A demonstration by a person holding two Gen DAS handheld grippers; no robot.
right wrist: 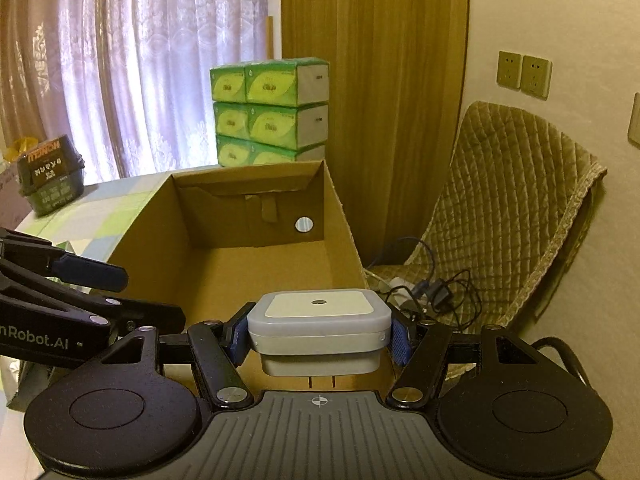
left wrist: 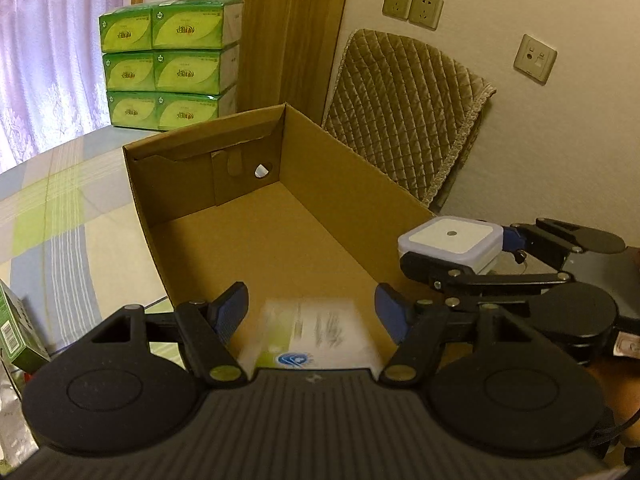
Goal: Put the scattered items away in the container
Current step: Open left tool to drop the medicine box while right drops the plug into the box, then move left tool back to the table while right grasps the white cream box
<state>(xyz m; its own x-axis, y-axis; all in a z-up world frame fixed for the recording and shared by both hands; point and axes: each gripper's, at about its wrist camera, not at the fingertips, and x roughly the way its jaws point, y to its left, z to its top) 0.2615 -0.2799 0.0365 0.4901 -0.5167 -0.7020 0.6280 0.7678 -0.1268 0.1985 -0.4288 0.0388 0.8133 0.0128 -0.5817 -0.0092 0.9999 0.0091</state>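
Left gripper (left wrist: 312, 312) spread wide over the near end of the cardboard box (left wrist: 224, 216), nothing between the blue pads (left wrist: 230, 308). Beneath the gap, a blurred white and green packet (left wrist: 316, 336) low inside the box at 6 o'clock; whether resting on the floor cannot be told. Right gripper (right wrist: 319, 336) clamped narrow on a white square plug-in device (right wrist: 319, 320), pads pressed against both sides, held level just above the box's near right corner. In the left wrist view, same device at 3 o'clock, right at the box's right wall. Rest of the box floor bare, a round hole (right wrist: 304, 224) in the far wall.

Around: stack of green tissue packs (left wrist: 172, 64) at 11 o'clock behind the box, lilac curtain (left wrist: 52, 48) at 10 o'clock, quilted chair cushion (left wrist: 404, 112) at 1 o'clock just past the right wall, wall sockets (left wrist: 412, 7) above. A tangle of black cables (right wrist: 432, 288) on the chair seat at 3 o'clock in the right wrist view. Dark tub (right wrist: 50, 176) at 9 o'clock on the checked tablecloth (left wrist: 60, 208). Green carton (left wrist: 18, 332) at 8 o'clock beside the left gripper. Left gripper's arm close by the right gripper at 9 o'clock, apart from it.
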